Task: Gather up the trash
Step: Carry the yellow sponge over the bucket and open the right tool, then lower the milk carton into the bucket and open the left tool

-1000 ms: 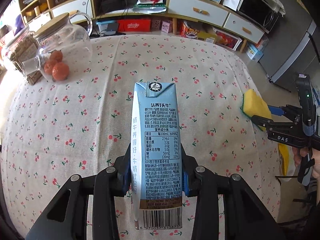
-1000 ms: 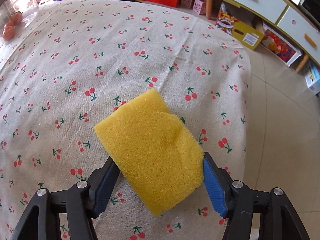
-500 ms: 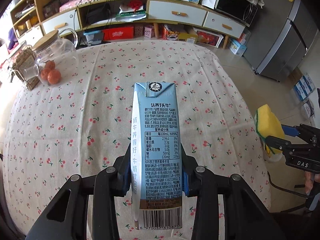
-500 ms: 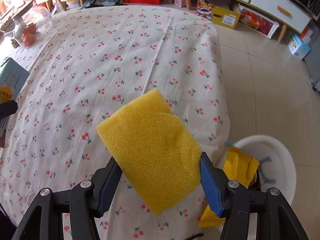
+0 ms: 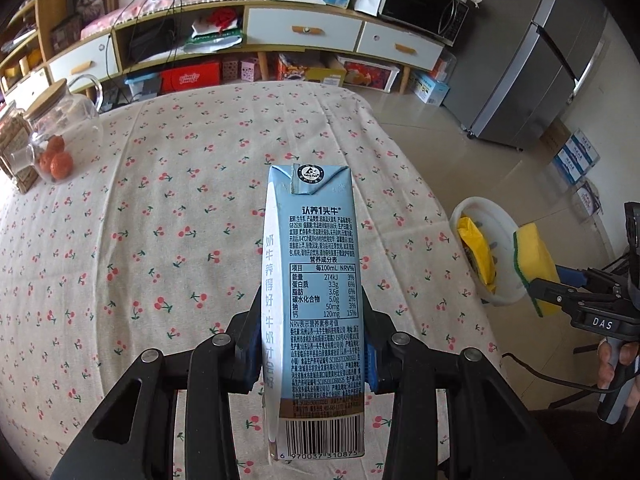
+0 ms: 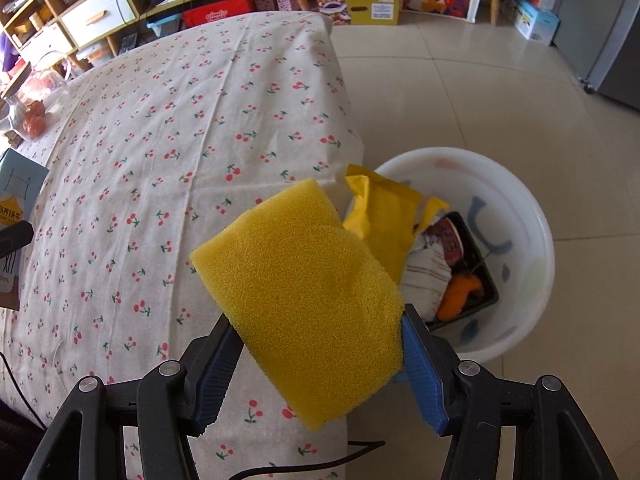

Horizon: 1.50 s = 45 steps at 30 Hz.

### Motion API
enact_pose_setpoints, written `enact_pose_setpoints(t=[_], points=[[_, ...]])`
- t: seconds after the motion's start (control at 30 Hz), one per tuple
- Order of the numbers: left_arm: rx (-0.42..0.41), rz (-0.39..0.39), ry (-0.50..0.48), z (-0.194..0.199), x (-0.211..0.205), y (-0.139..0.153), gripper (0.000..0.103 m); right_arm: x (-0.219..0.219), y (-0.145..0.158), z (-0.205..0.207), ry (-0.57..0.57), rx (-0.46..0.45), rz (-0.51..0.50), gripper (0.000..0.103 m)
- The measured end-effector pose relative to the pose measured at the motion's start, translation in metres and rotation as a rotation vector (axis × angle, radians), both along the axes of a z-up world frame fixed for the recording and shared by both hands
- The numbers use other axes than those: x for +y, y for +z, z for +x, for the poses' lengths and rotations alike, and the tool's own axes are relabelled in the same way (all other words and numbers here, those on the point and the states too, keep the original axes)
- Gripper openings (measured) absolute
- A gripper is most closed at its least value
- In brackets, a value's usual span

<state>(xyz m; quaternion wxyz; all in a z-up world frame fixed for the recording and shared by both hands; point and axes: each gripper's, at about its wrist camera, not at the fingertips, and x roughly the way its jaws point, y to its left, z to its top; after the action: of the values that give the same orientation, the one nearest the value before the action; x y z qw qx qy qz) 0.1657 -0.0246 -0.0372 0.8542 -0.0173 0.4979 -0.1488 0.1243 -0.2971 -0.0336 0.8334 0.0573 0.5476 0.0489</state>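
My left gripper (image 5: 310,350) is shut on a light-blue milk carton (image 5: 314,280), held upright above the cherry-print tablecloth (image 5: 160,240). My right gripper (image 6: 320,360) is shut on a yellow sponge (image 6: 308,284), lifted near the table's right edge. The sponge (image 5: 534,264) shows a green scouring side in the left wrist view, beside the white bin. That white bin (image 6: 532,224) stands on the floor just past the table edge and holds a yellow wrapper (image 6: 380,212), a black tray and other scraps. The carton (image 6: 16,216) shows at the left edge of the right wrist view.
A glass jar with a wooden lid (image 5: 60,136) holding orange fruit stands at the table's far left. Shelves and drawers (image 5: 304,32) line the back wall, with boxes under them. A grey fridge (image 5: 532,76) stands at the right. Tiled floor (image 6: 460,92) surrounds the bin.
Both grippers have moved rightward toward the table's edge with carton and sponge still held. The white bin has come into both views. The right gripper has rolled.
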Motion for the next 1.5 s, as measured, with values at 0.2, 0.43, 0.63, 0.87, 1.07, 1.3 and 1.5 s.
enact_pose_setpoints(t=[0.2, 0.43, 0.63, 0.87, 1.07, 1.3, 1.5], points=[[0.027, -0.068, -0.008, 0.007, -0.026, -0.005, 0.041, -0.039, 0.000, -0.007, -0.113, -0.005, 0.067, 0.067], [0.001, -0.091, -0.050, 0.011, -0.065, -0.005, 0.041, -0.076, -0.010, -0.006, -0.234, 0.024, 0.102, 0.069], [-0.023, -0.115, -0.082, 0.012, -0.093, -0.008, 0.041, -0.090, -0.015, -0.002, -0.274, 0.029, 0.107, 0.072], [-0.014, -0.104, -0.136, 0.012, -0.120, -0.017, 0.041, -0.105, -0.011, -0.008, -0.277, 0.019, 0.093, 0.079], [-0.012, -0.102, -0.203, 0.014, -0.153, -0.022, 0.041, -0.128, -0.002, -0.027, -0.293, -0.011, 0.077, 0.079], [0.011, -0.098, -0.263, 0.019, -0.199, -0.034, 0.041, -0.149, 0.009, -0.057, -0.303, -0.046, 0.063, 0.079], [0.022, -0.109, -0.275, 0.036, -0.236, -0.036, 0.041, -0.168, 0.010, -0.081, -0.321, -0.052, 0.037, 0.079]])
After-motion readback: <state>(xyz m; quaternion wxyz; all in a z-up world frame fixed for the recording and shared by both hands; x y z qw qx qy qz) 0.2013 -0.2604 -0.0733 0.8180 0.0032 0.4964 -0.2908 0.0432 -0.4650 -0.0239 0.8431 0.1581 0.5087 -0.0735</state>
